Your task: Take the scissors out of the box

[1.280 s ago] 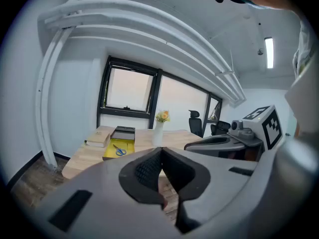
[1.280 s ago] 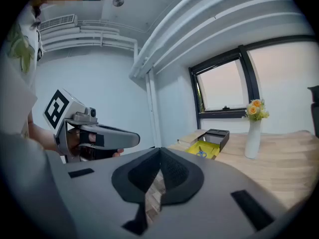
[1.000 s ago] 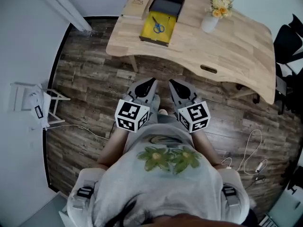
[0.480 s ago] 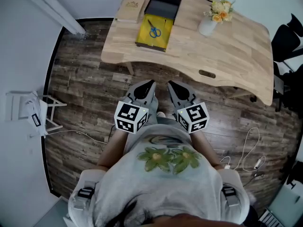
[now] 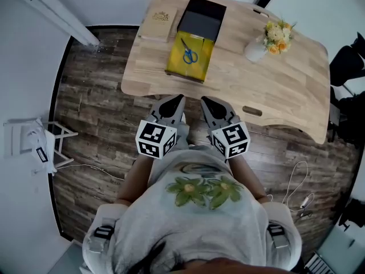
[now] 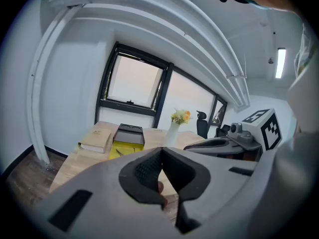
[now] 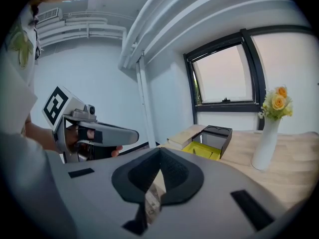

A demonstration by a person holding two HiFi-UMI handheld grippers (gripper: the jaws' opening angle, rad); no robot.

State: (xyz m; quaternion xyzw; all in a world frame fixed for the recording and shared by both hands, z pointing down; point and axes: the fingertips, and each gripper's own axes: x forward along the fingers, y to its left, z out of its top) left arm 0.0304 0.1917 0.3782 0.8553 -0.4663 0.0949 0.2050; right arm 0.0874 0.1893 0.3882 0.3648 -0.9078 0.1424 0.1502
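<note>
Blue-handled scissors point(image 5: 189, 53) lie in an open yellow box point(image 5: 199, 64) on the wooden table point(image 5: 285, 90), with the box's black lid point(image 5: 201, 18) right behind it. My left gripper point(image 5: 178, 99) and right gripper point(image 5: 205, 100) hang side by side over the floor, short of the table's near edge. Both are shut with nothing in them. The left gripper view has its jaws point(image 6: 160, 151) closed, with the yellow box point(image 6: 124, 149) far ahead. In the right gripper view the jaws point(image 7: 160, 151) are closed too, and the box point(image 7: 201, 150) lies ahead on the table.
A tan book point(image 5: 158, 23) lies left of the box. A white vase with flowers point(image 5: 268, 40) stands on the table's right half. A white stand point(image 5: 33, 136) and cables point(image 5: 297, 178) are on the wooden floor; a black chair point(image 5: 345, 61) is at the right.
The table and box have come nearer in the head view as the person moves toward them. Both grippers stay shut and side by side.
</note>
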